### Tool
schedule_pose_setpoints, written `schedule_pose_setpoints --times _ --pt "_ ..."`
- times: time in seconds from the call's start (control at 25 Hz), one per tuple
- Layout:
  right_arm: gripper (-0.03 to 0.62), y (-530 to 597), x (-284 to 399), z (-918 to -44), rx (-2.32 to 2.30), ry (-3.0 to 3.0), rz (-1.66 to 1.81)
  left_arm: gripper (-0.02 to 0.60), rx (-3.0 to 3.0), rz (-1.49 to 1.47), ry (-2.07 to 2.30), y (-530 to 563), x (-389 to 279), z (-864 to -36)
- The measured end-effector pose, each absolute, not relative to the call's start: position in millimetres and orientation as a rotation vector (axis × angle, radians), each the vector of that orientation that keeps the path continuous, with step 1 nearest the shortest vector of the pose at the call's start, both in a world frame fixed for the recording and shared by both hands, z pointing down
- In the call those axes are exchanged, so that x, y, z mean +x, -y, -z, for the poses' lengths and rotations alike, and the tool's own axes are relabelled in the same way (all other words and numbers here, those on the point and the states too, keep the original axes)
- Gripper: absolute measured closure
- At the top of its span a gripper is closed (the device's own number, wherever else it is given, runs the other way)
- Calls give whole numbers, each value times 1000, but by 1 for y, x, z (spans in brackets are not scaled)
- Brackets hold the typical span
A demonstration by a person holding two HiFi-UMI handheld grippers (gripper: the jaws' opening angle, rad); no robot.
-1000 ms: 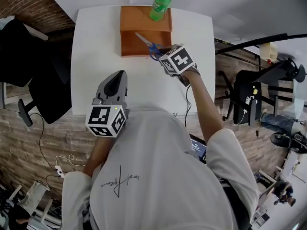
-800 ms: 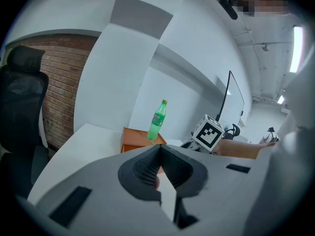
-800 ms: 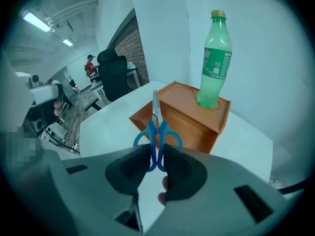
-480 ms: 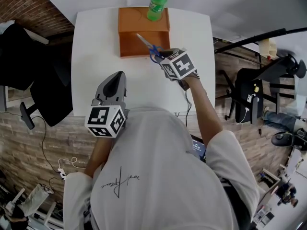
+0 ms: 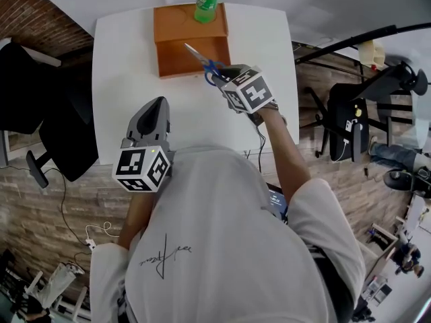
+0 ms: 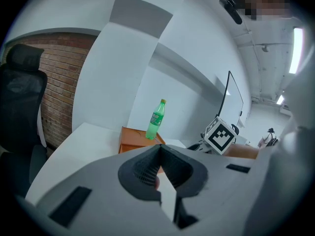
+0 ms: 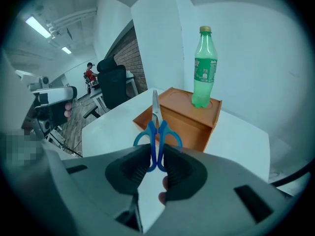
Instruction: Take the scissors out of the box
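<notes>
Blue-handled scissors (image 7: 157, 134) hang in the air, blades pointing up and away, with my right gripper (image 7: 156, 165) shut on their handles. In the head view the scissors (image 5: 202, 60) stick out of my right gripper (image 5: 222, 76) just in front of the orange box (image 5: 190, 49), over the white table (image 5: 128, 66). The box (image 7: 197, 122) is open at its front and looks empty inside. My left gripper (image 5: 151, 116) rests near the table's front edge with its jaws together and nothing between them; its own view shows the pads (image 6: 147, 168) closed.
A green plastic bottle (image 5: 207, 0) stands upright on the box's top (image 7: 203, 68). A black office chair (image 5: 64, 136) is left of the table, and another chair with cables (image 5: 350, 133) is on the right. Brick-patterned floor surrounds the table.
My right gripper has pulled the scissors a little back from the box and up. The left gripper has stayed put.
</notes>
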State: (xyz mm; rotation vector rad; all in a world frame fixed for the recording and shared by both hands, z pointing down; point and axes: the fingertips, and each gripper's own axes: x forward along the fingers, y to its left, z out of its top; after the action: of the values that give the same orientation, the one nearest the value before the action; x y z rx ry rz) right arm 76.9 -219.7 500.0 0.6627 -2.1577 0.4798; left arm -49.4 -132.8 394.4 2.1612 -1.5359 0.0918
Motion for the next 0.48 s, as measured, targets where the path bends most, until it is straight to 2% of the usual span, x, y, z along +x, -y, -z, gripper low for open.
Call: schedule_pose_setpoints --times 0.48 --pt "503 205 80 -486 664 2196 -455 574 2154 -84 1521 133 -49 -397"
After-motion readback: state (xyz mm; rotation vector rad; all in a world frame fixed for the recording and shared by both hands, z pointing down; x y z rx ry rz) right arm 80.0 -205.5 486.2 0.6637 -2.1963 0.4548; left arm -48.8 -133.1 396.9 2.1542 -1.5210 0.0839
